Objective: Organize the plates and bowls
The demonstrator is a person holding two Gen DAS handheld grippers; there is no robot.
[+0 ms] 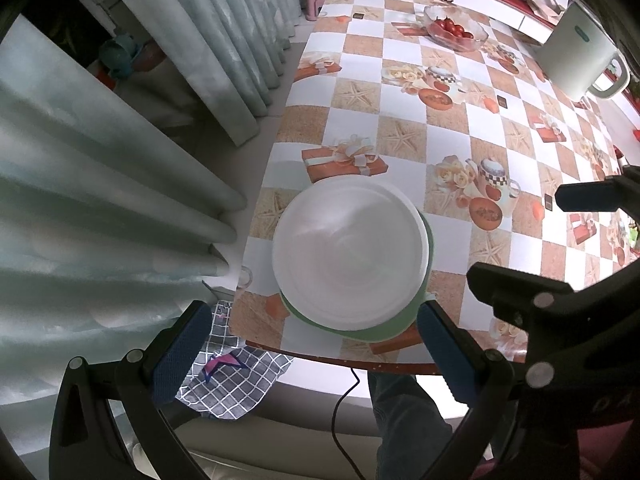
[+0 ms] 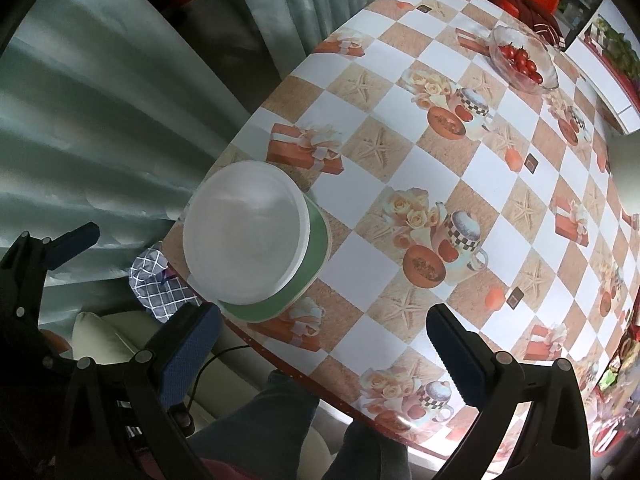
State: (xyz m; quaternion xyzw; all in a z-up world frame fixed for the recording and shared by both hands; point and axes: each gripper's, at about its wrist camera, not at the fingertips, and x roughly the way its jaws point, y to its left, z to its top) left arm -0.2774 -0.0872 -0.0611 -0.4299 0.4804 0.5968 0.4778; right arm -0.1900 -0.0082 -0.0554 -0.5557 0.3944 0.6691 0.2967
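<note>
Blue-padded fingers (image 1: 180,356) of the left hand-held gripper (image 1: 308,354) stand spread wide at the bottom of its own view, grasping nothing, with the near edge of the table (image 1: 424,132) between them. The right hand-held gripper (image 2: 320,350) is likewise released, its jaws wide apart and empty above the table's near edge; in the left wrist view its black frame shows at the right side. Below the table edge a person's legs in dark trousers (image 2: 256,420) can be seen, along with a grey checked cloth (image 1: 228,376) and a thin black cable (image 1: 344,400). Just past the edge, at the table's near left corner, a white bowl (image 1: 348,252) sits on top of a green plate (image 1: 368,330), whose rim shows beneath the bowl on the near and right sides. Neither gripper touches this stack. The table carries a checkered covering printed with starfish, gift boxes, roses and teapots. Farther across it stands a glass bowl of red cherry tomatoes (image 1: 454,30), well apart from the stack. A white appliance with a handle (image 1: 580,60) stands at the far right. Pale green curtains (image 1: 100,160) hang along the left side of the table.
</note>
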